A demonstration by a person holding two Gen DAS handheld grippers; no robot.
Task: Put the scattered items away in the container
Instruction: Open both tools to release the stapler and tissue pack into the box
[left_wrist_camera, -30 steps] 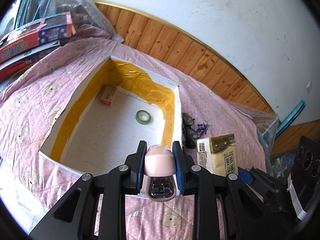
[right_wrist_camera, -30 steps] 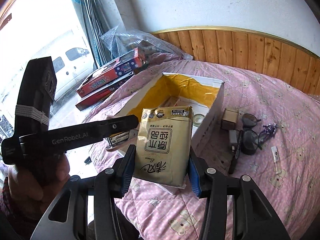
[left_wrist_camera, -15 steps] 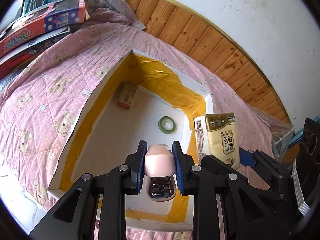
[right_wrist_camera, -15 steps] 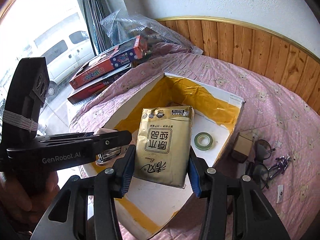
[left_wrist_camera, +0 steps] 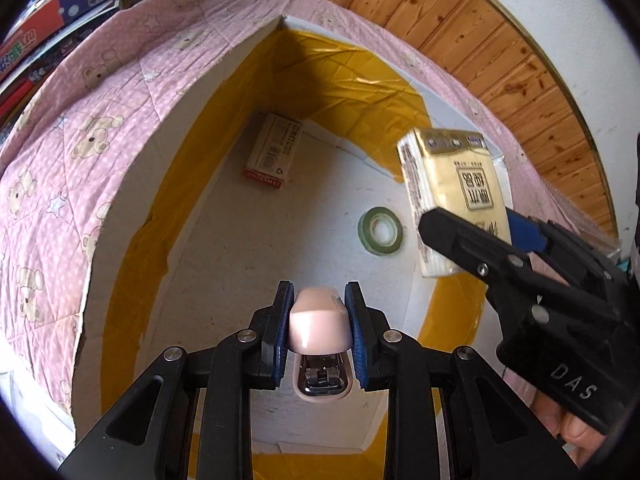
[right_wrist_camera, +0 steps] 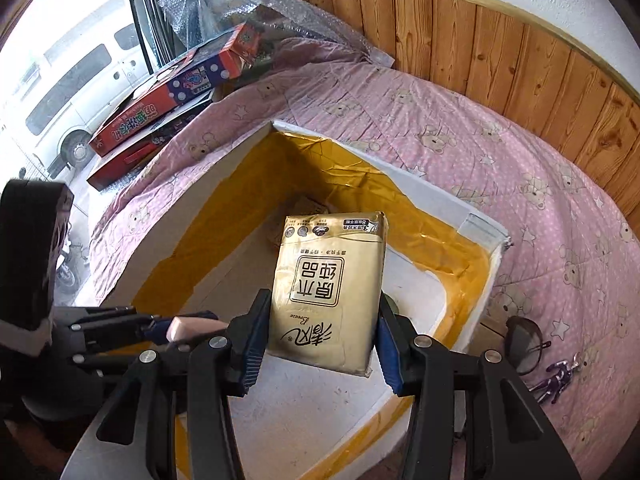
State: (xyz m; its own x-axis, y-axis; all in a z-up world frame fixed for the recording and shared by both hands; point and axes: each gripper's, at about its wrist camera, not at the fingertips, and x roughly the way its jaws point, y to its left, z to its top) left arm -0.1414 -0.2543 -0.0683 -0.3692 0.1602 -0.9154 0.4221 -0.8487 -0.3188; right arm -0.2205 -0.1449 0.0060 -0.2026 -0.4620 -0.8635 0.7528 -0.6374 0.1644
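My left gripper (left_wrist_camera: 319, 332) is shut on a pink stapler (left_wrist_camera: 318, 326), held over the inside of a white box with yellow-taped walls (left_wrist_camera: 168, 184). My right gripper (right_wrist_camera: 320, 332) is shut on a gold tissue pack (right_wrist_camera: 328, 288), also above the box (right_wrist_camera: 448, 200). In the left wrist view the tissue pack (left_wrist_camera: 452, 184) and the right gripper (left_wrist_camera: 480, 248) hang over the box's right side. On the box floor lie a small red-and-white carton (left_wrist_camera: 274, 148) and a green tape roll (left_wrist_camera: 380, 230). The left gripper (right_wrist_camera: 176, 330) with the stapler's pink tip (right_wrist_camera: 180, 328) shows low left in the right wrist view.
The box sits on a pink bear-print quilt (right_wrist_camera: 500, 152). Sunglasses (right_wrist_camera: 524, 344) and a purple trinket (right_wrist_camera: 556, 376) lie on the quilt right of the box. Flat red game boxes (right_wrist_camera: 172, 96) and bubble wrap (right_wrist_camera: 256, 4) are stacked at the back left. A wood-panelled wall (right_wrist_camera: 520, 52) runs behind.
Both grippers have come forward and down from outside the box's near edge to above its inside, each keeping its item. The box fills far more of both views.
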